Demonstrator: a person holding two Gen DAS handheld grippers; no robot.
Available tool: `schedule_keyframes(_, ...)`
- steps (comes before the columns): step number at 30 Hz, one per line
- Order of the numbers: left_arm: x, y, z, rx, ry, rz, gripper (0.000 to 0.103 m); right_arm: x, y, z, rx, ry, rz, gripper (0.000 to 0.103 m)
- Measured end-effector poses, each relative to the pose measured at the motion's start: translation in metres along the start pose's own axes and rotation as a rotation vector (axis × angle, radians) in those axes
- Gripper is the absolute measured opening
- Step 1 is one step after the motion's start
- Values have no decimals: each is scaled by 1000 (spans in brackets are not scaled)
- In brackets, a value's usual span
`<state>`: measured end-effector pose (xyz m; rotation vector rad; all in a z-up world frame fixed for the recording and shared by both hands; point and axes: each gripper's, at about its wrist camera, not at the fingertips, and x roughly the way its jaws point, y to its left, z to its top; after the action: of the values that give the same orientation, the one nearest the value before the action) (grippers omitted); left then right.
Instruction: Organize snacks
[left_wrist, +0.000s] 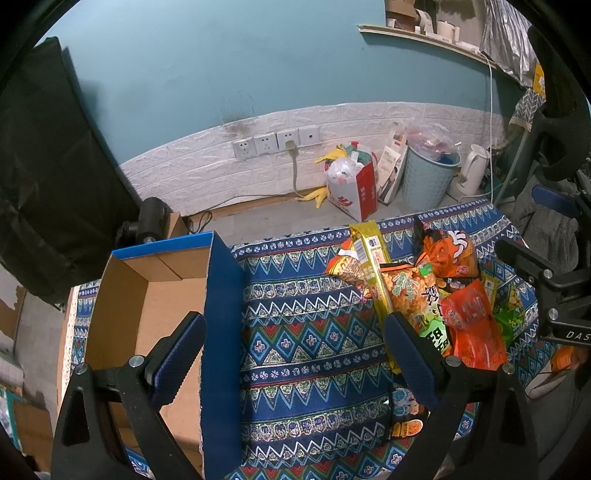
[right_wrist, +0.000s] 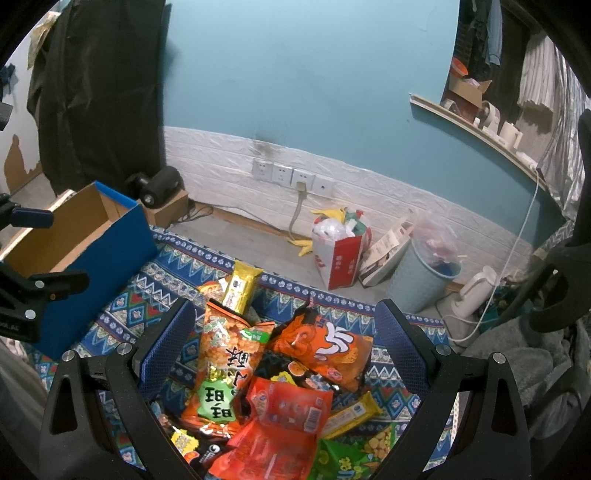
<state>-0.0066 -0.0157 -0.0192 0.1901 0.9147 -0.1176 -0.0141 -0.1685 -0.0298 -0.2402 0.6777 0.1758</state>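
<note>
Snacks: a pile of snack packets (right_wrist: 258, 376) is lying on the patterned cloth (left_wrist: 303, 332), right of the box; a gold packet (right_wrist: 242, 286) is sitting at the far end, an orange bag (right_wrist: 325, 347) to the right, a red pouch (right_wrist: 291, 410) nearest.
Box: a blue cardboard box (left_wrist: 221, 314) is standing open at the left, showing only bare brown cardboard inside.
Left gripper (left_wrist: 295, 354): hovering between box and pile, jaws apart, holding nothing.
Right gripper (right_wrist: 284, 347): hanging over the pile, jaws apart, straddling the packets.
Bin: a pale blue bin (right_wrist: 424, 280) on the far floor is holding a plastic bag.
Paper bag: a red-and-white bag (right_wrist: 338, 258) beside it is bulging with rubbish.
</note>
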Motion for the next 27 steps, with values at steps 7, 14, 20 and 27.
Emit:
schedule_keyframes(7, 3, -1, -2, 0, 8, -2, 98, 2, -1, -1, 2, 10, -3, 96)
schedule_keyframes(14, 9, -7, 2, 1, 29, -21, 98, 3, -5, 0, 10, 19, -8, 96)
schedule_keyframes(20, 16, -21, 8, 18, 42, -29, 98, 8, -15, -5, 25, 49, -38, 96)
schedule_keyframes(27, 36, -51, 10, 42, 107, -65, 98, 20, -54, -24, 132, 137, -103, 96)
